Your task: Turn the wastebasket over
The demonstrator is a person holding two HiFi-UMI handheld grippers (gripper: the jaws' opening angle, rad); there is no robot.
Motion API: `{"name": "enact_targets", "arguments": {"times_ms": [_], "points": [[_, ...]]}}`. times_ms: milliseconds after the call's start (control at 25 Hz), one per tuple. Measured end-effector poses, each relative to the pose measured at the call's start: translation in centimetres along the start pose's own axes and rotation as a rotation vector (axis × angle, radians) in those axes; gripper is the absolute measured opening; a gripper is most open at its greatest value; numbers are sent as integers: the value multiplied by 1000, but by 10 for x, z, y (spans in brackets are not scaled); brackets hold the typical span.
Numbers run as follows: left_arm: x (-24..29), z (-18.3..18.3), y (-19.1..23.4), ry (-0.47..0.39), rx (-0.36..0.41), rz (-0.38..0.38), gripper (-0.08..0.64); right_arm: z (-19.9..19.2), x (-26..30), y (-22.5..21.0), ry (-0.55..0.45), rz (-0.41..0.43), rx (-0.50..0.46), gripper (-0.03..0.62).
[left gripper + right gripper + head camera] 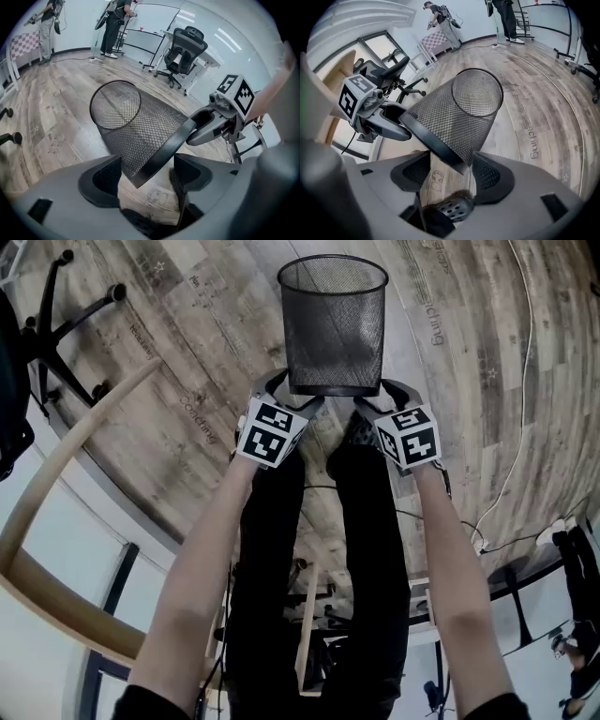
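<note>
Black wire-mesh wastebasket (333, 329), round and faintly tapered, is seen against the grey wood-plank floor (187, 352), with bare boards all round; its thick smooth band (335, 388) faces the person; left gripper (292, 395) and right gripper (382, 395) flank that band, jaws spread wide, its edge between them unpinched.

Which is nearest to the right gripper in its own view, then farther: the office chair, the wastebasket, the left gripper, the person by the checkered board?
1. Wastebasket: its rim sits between the jaws.
2. Left gripper: left, at the same rim.
3. Office chair: upper left, behind that gripper.
4. Person: top, across the room.
</note>
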State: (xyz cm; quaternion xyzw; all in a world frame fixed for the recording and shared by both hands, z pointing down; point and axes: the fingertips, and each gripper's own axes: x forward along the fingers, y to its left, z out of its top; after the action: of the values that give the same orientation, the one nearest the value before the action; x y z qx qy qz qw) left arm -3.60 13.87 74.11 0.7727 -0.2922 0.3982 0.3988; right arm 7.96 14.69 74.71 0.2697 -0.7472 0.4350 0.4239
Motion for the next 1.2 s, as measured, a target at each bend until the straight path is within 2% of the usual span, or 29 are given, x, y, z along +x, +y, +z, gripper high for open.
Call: {"name": "enact_targets", "arguments": {"times_ms": [760, 1200], "points": [[35, -49, 8, 70, 94, 7, 360, -37, 48, -4, 55, -41, -107, 282], [52, -72, 11, 87, 75, 0, 360, -53, 68, -7, 77, -62, -135, 284]]}}
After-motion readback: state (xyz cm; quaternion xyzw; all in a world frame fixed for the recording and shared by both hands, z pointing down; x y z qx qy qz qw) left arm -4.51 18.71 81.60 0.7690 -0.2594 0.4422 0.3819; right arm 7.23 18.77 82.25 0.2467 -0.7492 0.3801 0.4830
